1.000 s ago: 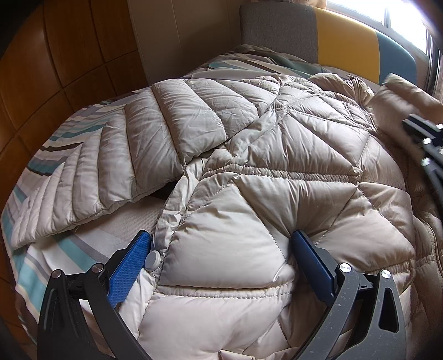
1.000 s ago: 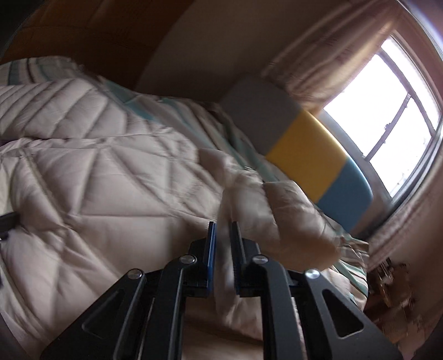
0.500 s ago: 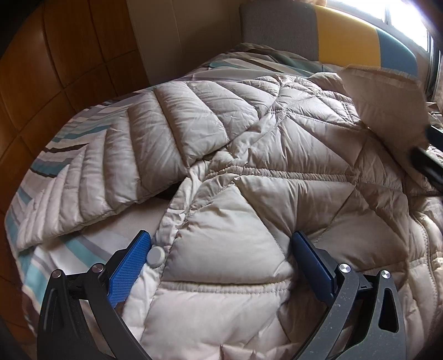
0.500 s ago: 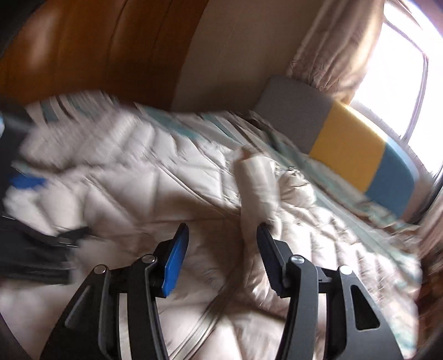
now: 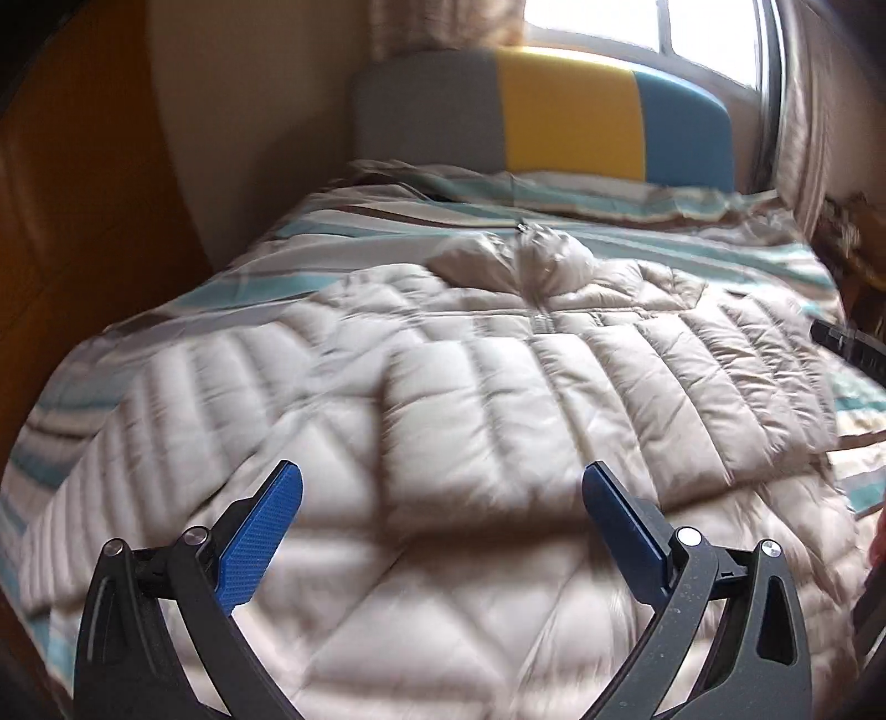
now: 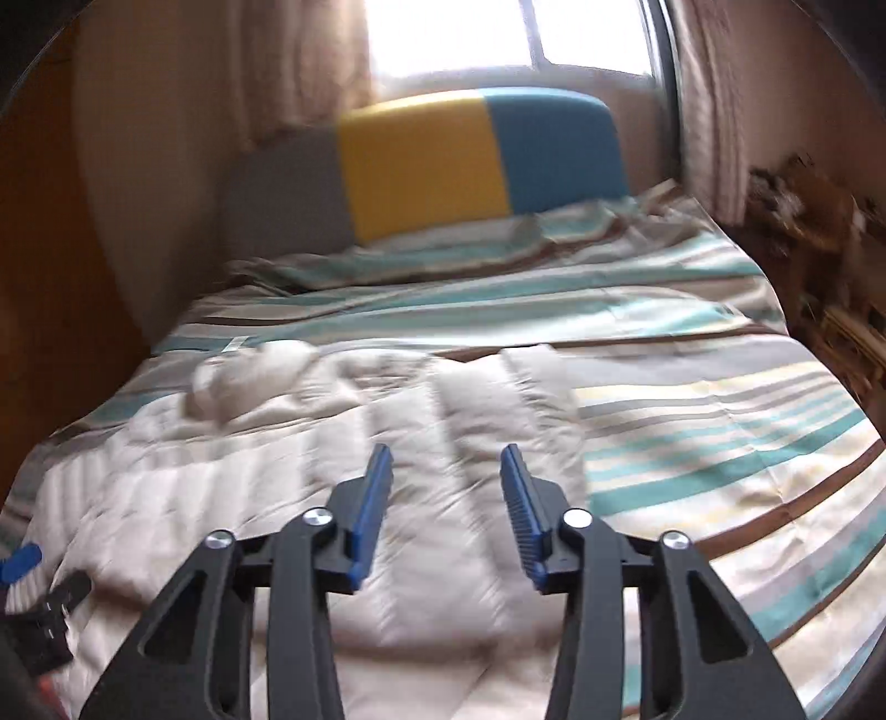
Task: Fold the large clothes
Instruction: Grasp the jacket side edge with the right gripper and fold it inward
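Observation:
A beige quilted down jacket [image 5: 498,399] lies spread on the bed, collar [image 5: 526,260] toward the headboard. One sleeve [image 5: 736,376] lies folded across its front. My left gripper [image 5: 443,498] is open and empty, hovering above the jacket's lower part. My right gripper [image 6: 446,487] is open and empty above the folded sleeve [image 6: 487,421] at the jacket's right side. The left gripper's blue pad shows at the left edge of the right wrist view [image 6: 19,559]. The right gripper's dark tip shows at the right edge of the left wrist view [image 5: 847,343].
The bed has a striped teal, brown and cream cover [image 6: 720,432]. A grey, yellow and blue headboard [image 5: 570,122] stands under a bright window [image 6: 498,39]. A wooden wall [image 5: 72,221] runs along the left. Cluttered furniture [image 6: 819,232] stands at the right.
My right gripper let go of the sleeve and opened; the sleeve now lies across the jacket. Both grippers have lifted and drawn back from the jacket, and both views now face the headboard.

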The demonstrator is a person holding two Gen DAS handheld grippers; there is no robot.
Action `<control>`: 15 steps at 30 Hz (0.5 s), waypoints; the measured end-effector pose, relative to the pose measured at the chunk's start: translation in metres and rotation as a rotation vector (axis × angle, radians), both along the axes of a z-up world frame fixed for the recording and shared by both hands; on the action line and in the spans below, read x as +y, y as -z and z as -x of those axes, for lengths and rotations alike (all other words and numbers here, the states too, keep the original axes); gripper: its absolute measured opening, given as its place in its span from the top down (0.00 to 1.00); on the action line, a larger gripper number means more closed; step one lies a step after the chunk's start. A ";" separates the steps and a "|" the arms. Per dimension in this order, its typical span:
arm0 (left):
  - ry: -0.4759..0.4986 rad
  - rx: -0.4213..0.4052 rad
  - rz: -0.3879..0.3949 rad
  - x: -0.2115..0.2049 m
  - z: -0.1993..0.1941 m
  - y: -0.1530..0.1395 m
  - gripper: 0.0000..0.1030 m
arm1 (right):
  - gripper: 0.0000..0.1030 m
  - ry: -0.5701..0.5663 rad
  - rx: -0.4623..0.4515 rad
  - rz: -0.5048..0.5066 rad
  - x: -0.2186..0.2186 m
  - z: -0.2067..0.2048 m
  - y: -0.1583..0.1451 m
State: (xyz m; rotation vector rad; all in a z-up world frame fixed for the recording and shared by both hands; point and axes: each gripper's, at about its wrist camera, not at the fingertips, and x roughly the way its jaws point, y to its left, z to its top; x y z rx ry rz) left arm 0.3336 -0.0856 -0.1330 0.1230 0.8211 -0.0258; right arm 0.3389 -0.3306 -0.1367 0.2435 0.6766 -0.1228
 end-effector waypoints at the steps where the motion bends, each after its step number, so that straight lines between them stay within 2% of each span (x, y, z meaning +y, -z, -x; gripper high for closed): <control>1: 0.012 -0.003 -0.013 -0.007 -0.012 0.005 0.03 | 0.62 0.014 0.006 0.015 -0.003 -0.009 0.002; 4: 0.018 0.025 -0.072 -0.022 -0.042 0.026 0.03 | 0.62 0.017 0.041 0.028 -0.012 -0.035 0.015; 7: 0.003 0.052 -0.096 -0.016 -0.056 0.045 0.03 | 0.67 0.061 0.103 0.004 -0.025 -0.058 0.037; 10: 0.022 0.057 -0.047 -0.007 -0.064 0.061 0.03 | 0.67 0.111 0.171 -0.080 -0.046 -0.062 0.071; 15: 0.038 0.084 -0.008 -0.001 -0.068 0.075 0.03 | 0.66 0.114 0.157 -0.054 -0.046 -0.058 0.078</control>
